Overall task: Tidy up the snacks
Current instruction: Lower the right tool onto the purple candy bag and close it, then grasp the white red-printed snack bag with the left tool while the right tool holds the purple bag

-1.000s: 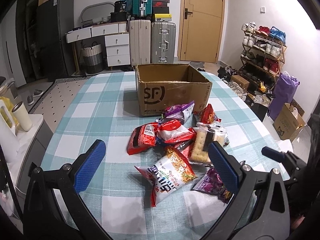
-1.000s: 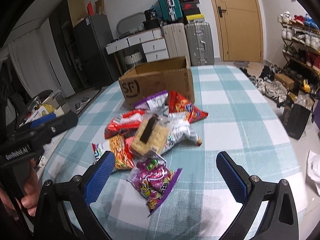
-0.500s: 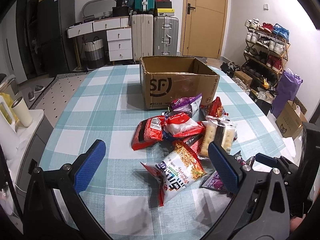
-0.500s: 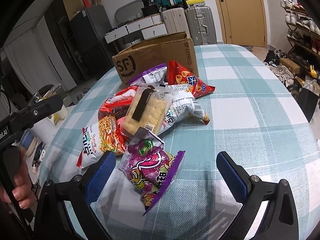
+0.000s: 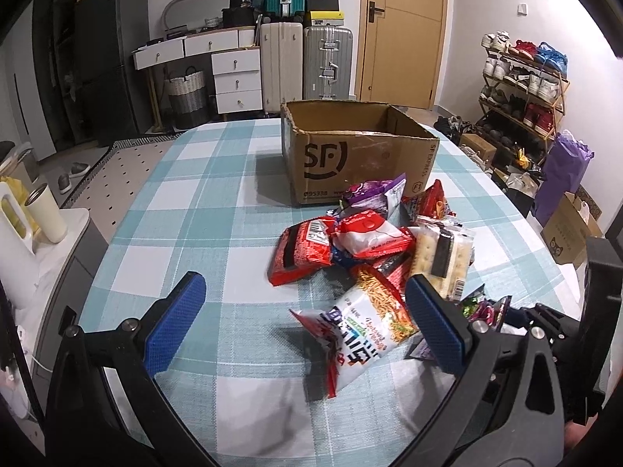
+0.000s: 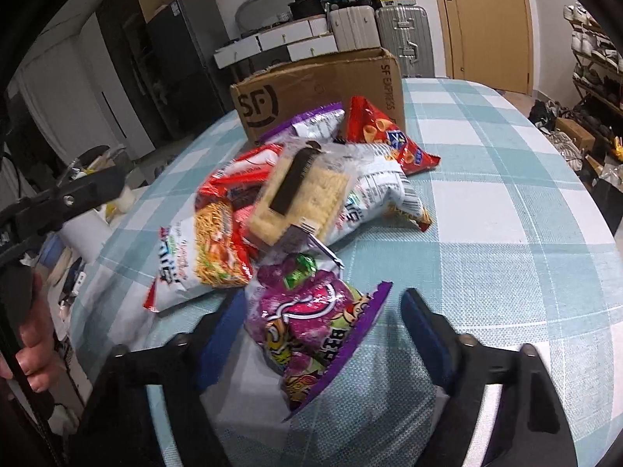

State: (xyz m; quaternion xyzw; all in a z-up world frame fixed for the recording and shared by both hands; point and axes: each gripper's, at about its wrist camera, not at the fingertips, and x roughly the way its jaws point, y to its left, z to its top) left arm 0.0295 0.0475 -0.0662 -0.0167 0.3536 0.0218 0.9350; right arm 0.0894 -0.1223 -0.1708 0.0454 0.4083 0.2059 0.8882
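A checked tablecloth (image 5: pixel 187 210) carries the snack pile before the cardboard box (image 5: pixel 350 163). The right gripper (image 6: pixel 323 323) has been lowered and narrowed around the purple snack bag (image 6: pixel 311 319) (contact not confirmed). The left gripper (image 5: pixel 303 311) hangs released. Pickup appears imminent.

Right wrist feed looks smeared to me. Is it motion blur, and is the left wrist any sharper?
Right wrist view: yes, motion blur smears the left finger of the right claw and softens the purple snack bag between its fingers. Left wrist view: sharper, the cardboard box logo reads cleanly, only the red packet edge ghosts slightly. Both views bend at the fisheye rim.
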